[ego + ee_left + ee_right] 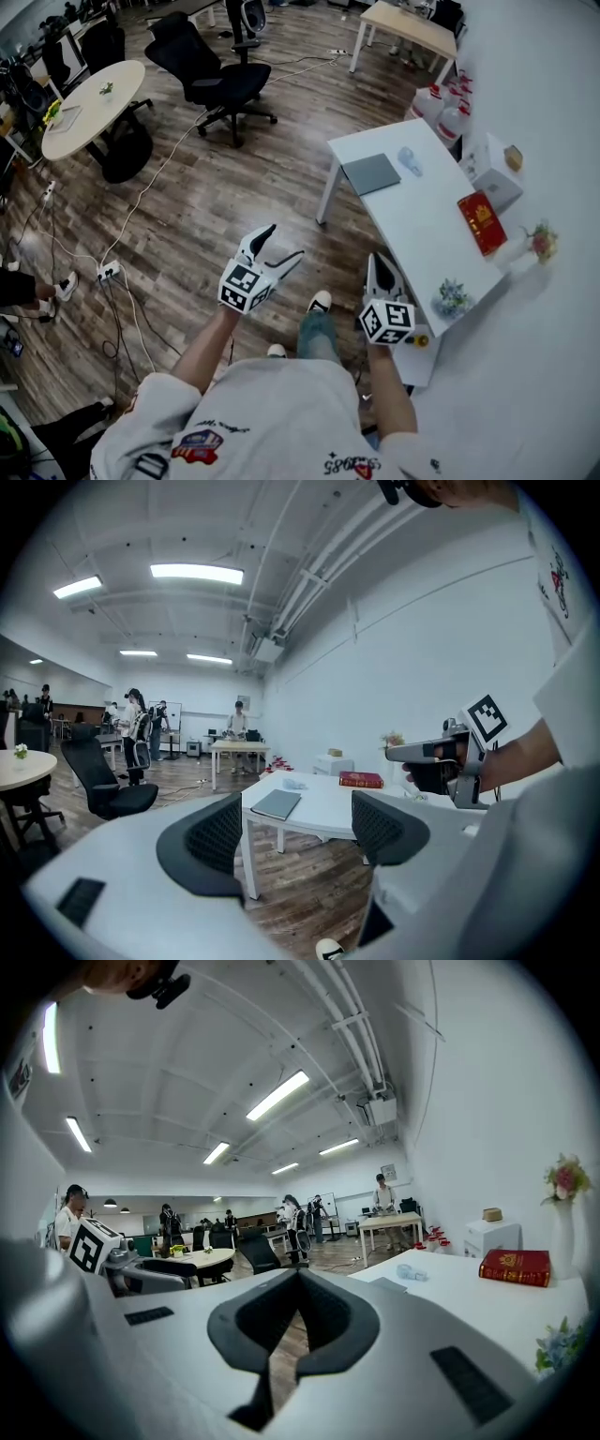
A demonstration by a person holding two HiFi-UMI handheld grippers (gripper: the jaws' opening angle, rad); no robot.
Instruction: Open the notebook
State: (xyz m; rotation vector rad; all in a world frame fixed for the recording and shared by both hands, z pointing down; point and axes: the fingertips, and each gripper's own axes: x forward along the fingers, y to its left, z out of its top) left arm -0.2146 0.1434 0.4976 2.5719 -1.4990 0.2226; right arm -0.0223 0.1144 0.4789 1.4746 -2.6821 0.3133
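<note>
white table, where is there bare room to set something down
The widest bare stretch of the table runs down its middle, between the notebook and the red book, on toward the small flowers at the near end. The wall edge is busier, with the red book and the vase.

The small pale thing (409, 159) beside the notebook (371, 172) on the white table (422, 225) is too small to name, the print on the red book (481, 222) cannot be read, the table's near corner hides behind the right gripper (379, 262), and the head view's lower edge cuts off the person's shirt (258, 422)
</note>
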